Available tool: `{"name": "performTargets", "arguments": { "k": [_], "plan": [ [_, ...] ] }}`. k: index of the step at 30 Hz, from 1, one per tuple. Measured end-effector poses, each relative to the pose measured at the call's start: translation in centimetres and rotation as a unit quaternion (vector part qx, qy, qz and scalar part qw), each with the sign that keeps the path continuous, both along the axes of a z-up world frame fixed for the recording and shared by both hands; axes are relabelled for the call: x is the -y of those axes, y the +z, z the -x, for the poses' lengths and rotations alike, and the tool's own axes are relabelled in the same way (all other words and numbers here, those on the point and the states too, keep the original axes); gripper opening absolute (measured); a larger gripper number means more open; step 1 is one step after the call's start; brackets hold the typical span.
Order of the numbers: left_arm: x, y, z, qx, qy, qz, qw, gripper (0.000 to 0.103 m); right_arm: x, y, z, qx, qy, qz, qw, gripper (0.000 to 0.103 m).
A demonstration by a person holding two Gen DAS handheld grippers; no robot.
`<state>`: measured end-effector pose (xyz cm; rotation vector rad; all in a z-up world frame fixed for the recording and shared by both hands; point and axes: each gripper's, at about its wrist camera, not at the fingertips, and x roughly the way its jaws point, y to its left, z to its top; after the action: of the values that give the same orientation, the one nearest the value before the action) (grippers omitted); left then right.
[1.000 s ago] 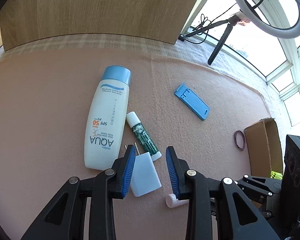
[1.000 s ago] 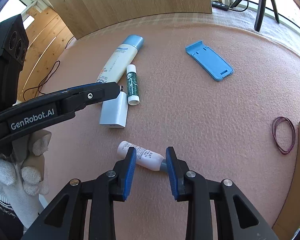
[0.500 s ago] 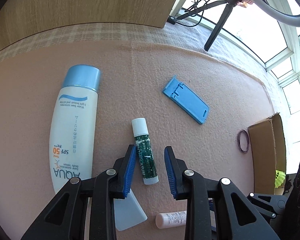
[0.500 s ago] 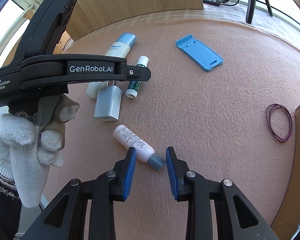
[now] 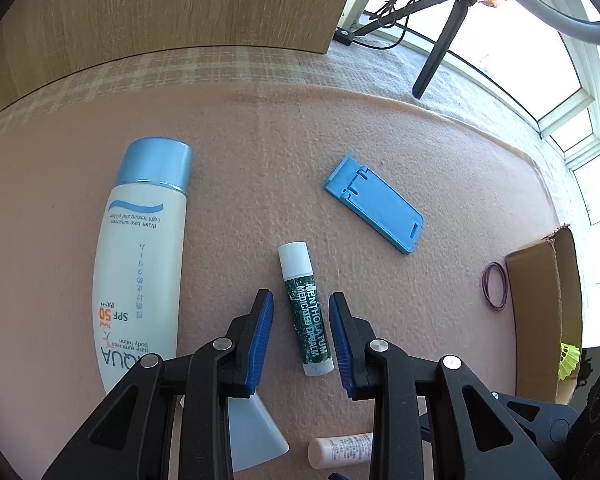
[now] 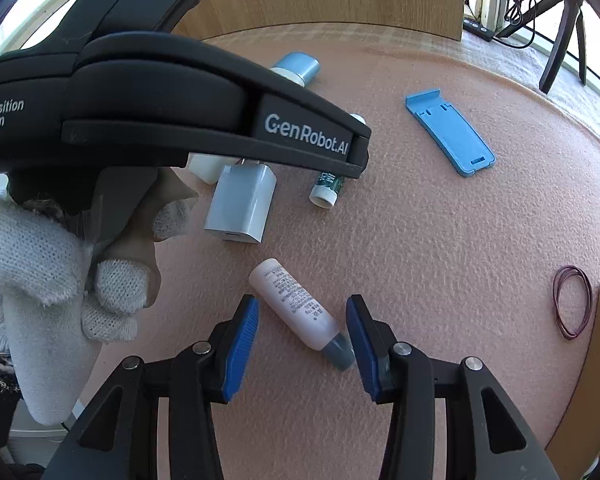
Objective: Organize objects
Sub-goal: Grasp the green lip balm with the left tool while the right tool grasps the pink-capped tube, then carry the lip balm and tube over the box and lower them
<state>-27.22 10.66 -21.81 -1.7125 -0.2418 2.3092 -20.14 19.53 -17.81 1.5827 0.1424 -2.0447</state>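
Note:
My left gripper (image 5: 300, 332) is open, its blue pads on either side of a green Mentholatum lip balm stick (image 5: 306, 308) that lies on the pink mat, not gripped. My right gripper (image 6: 300, 336) is open wide around a small white tube with a grey cap (image 6: 300, 316), which lies on the mat. A white sunscreen bottle (image 5: 140, 264) lies left of the lip balm. A white charger plug (image 6: 242, 204) lies near it. A blue phone stand (image 5: 376, 208) lies flat farther back; it also shows in the right wrist view (image 6: 450, 136).
A cardboard box (image 5: 548, 308) stands at the mat's right edge with a yellow-green object inside. A purple rubber band (image 6: 572, 306) lies beside it. A wooden panel (image 5: 172, 8) rises behind the mat. A tripod (image 5: 436, 48) stands by the window.
My left gripper moved forward from the charger plug to straddle the lip balm. My right gripper opened wider around the small tube, which turned a little.

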Motion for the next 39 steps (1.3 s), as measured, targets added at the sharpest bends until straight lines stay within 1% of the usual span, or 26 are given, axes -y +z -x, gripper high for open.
{"name": "performTargets", "arguments": {
  "k": [6, 8, 9, 11, 13, 17, 21, 26, 31, 33, 39],
  "plan": [
    [0.6, -0.1, 0.2, 0.000, 0.010, -0.001, 0.9999, 0.018, 0.2, -0.5, 0.2, 0.005, -0.012, 0.006, 1.000, 0.041],
    [0.7, -0.1, 0.1, -0.001, 0.011, 0.002, 0.9999, 0.017, 0.1, -0.5, 0.2, 0.005, -0.014, 0.003, 1.000, 0.034],
    [0.7, -0.2, 0.1, -0.002, 0.012, 0.002, 0.9999, 0.017, 0.0, -0.5, 0.2, 0.005, -0.016, 0.001, 1.000, 0.033],
    [0.7, -0.2, 0.0, -0.003, 0.013, 0.001, 0.9999, 0.017, -0.3, -0.6, 0.2, 0.009, -0.021, 0.002, 1.000, 0.024],
    [0.7, -0.2, -0.1, -0.003, 0.013, 0.000, 0.9999, 0.017, -0.8, -0.7, 0.2, 0.014, -0.028, 0.004, 1.000, 0.019],
    [0.9, -0.3, -0.4, 0.008, 0.020, -0.027, 0.9994, 0.016, -2.1, -0.7, 0.1, 0.025, -0.051, 0.020, 0.998, 0.018],
    [0.3, -0.3, -1.5, 0.008, 0.020, -0.032, 0.9992, 0.016, -3.7, -0.3, -0.8, 0.024, -0.069, 0.031, 0.997, 0.018],
    [-0.6, 0.5, -3.5, 0.000, 0.015, -0.044, 0.9989, 0.016, -6.8, 1.1, -2.5, 0.015, -0.103, 0.051, 0.993, 0.018],
    [-2.5, 2.2, -5.6, -0.019, -0.004, -0.042, 0.9989, 0.016, -10.0, 3.3, -4.4, -0.007, -0.137, 0.063, 0.989, 0.018],
    [-3.5, 3.0, -6.3, -0.024, -0.012, -0.050, 0.9984, 0.016, -11.4, 4.2, -5.8, -0.018, -0.147, 0.065, 0.987, 0.018],
    [-7.0, 5.7, -7.7, -0.047, -0.038, -0.060, 0.9964, 0.016, -17.2, 6.8, -8.2, -0.048, -0.183, 0.064, 0.980, 0.018]
  ]
}}
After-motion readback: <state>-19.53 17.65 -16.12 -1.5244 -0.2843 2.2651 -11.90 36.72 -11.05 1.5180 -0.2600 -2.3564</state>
